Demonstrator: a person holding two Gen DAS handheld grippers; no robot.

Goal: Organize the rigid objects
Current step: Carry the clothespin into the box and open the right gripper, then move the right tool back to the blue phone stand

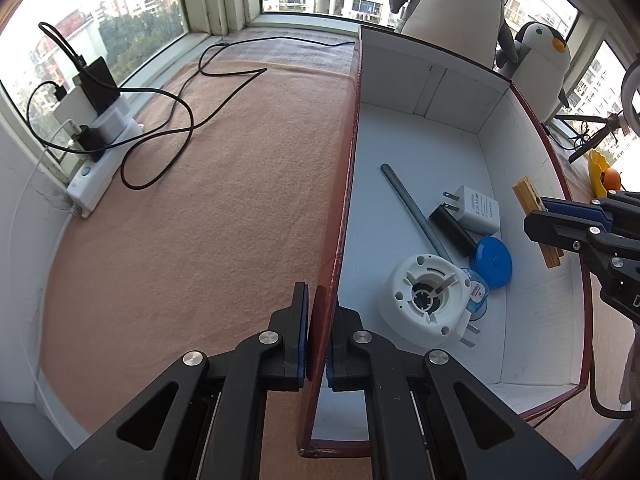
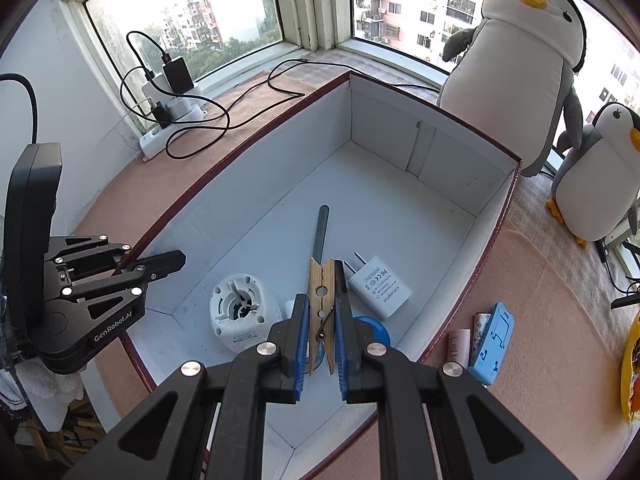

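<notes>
A large box with dark red outside and white inner walls (image 1: 440, 92) (image 2: 384, 120) stands on a pinkish cloth. My left gripper (image 1: 320, 300) (image 2: 160, 260) is shut on the box's left wall. My right gripper (image 2: 322, 308) (image 1: 538, 212) is shut on a wooden clothespin (image 2: 320, 296) (image 1: 528, 192) and hangs over the box's inside. On the box floor lie a grey rod (image 1: 408, 204) (image 2: 321, 232), a white plug adapter (image 1: 478, 206) (image 2: 380, 290), a black bar (image 1: 452, 230), a blue round disc (image 1: 494, 260), a small clear bottle (image 1: 478, 292) and a white round device (image 1: 424, 300) (image 2: 240, 312).
Two plush penguins (image 2: 516, 76) (image 2: 596, 176) stand behind and right of the box. A blue flat case (image 2: 492, 344) and small tubes (image 2: 458, 344) lie on the cloth to the right. A power strip with chargers and black cables (image 1: 96, 136) sits by the window at left.
</notes>
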